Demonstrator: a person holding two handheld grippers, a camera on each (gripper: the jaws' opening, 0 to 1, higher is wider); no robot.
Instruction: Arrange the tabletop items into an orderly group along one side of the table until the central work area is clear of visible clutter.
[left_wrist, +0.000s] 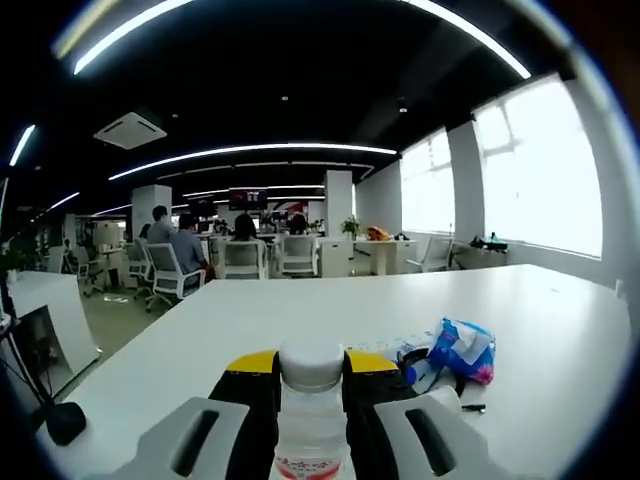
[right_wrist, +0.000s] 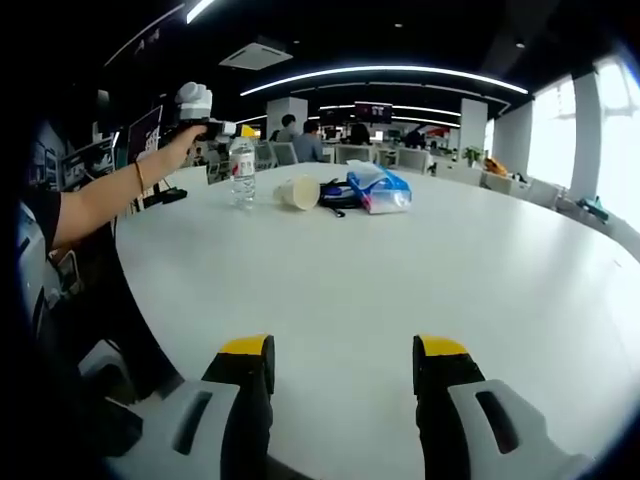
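Water bottle (left_wrist: 310, 415) sits clamped between the yellow-tipped jaws of your left gripper (left_wrist: 311, 375); in the left gripper view its white cap rises at 6 o'clock, with the red-printed label just below. The bottle stands upright on the white table (left_wrist: 300, 320), near the table's edge. At about 4 o'clock from the cap lies a blue and pink packet (left_wrist: 460, 350), with a clear wrapper (left_wrist: 400, 347) tucked between it and the jaw, and a small dark thing on the tabletop just below the packet, too small for you to name.

Your right gripper (right_wrist: 340, 365) hangs with its jaws spread wide and nothing between them, over a bare stretch of the table at 6 o'clock in the right gripper view. Up at 11 o'clock there you see your left hand (right_wrist: 180, 140) holding the other gripper over the bottle. Just beside the bottle, toward 12 o'clock, a paper cup (right_wrist: 299, 192) lies on its side with its mouth facing you. Next to that come a dark item (right_wrist: 338, 197) and the blue packet, all close together in one cluster, well apart from your right gripper.

Beyond the table, people (left_wrist: 185, 245) sit at desks on white chairs (left_wrist: 243, 258), and bright windows (left_wrist: 540, 170) run along 3 o'clock in the left gripper view.
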